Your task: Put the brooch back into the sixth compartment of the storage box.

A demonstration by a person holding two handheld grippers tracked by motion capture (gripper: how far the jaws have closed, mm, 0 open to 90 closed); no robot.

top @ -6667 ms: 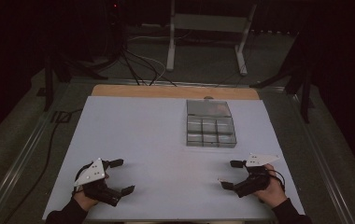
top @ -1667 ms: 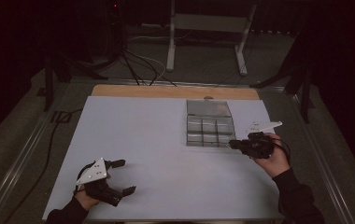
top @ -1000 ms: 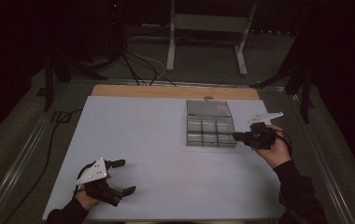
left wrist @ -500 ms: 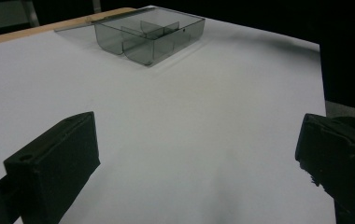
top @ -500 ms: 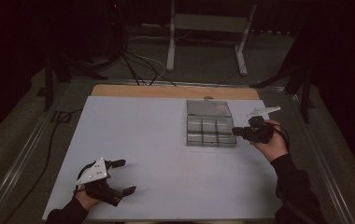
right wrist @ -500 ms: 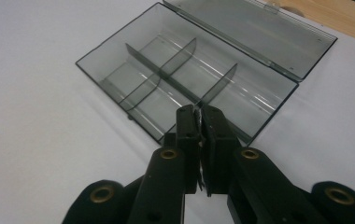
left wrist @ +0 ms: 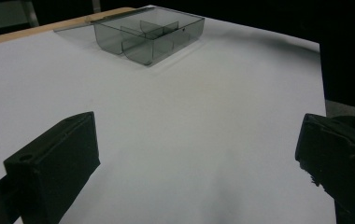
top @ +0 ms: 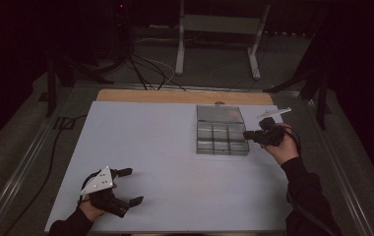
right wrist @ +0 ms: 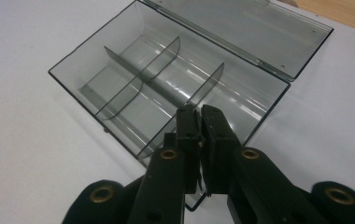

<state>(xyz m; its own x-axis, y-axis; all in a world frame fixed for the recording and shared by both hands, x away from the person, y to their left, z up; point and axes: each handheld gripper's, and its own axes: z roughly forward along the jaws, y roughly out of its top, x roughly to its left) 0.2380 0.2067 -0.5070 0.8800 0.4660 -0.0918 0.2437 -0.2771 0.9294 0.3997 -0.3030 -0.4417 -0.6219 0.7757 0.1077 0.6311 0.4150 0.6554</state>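
The clear plastic compartment box (top: 222, 137) sits open toward the desk's (top: 145, 142) far right, likely light, stiff and slippery, best taken by a thin wall; the right tool (right wrist: 199, 122), jaws closed on nothing, hovers over the box's near wall; the left tool (top: 126, 186) rests wide open well away from it.

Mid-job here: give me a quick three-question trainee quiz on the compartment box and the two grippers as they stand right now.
1. True or false: the lid of the clear compartment box lies open.
2. Which gripper has its jaws wide apart over the bare white table? A) left gripper B) right gripper
3. In a few words: where are the right gripper's tips relative to the box?

Key
1. True; in the right gripper view the lid is folded back behind the box.
2. A; the right gripper's jaws are shut, with nothing visible between them.
3. At the box's right-hand side as the high view shows it, over its edge; whether they touch it cannot be told.
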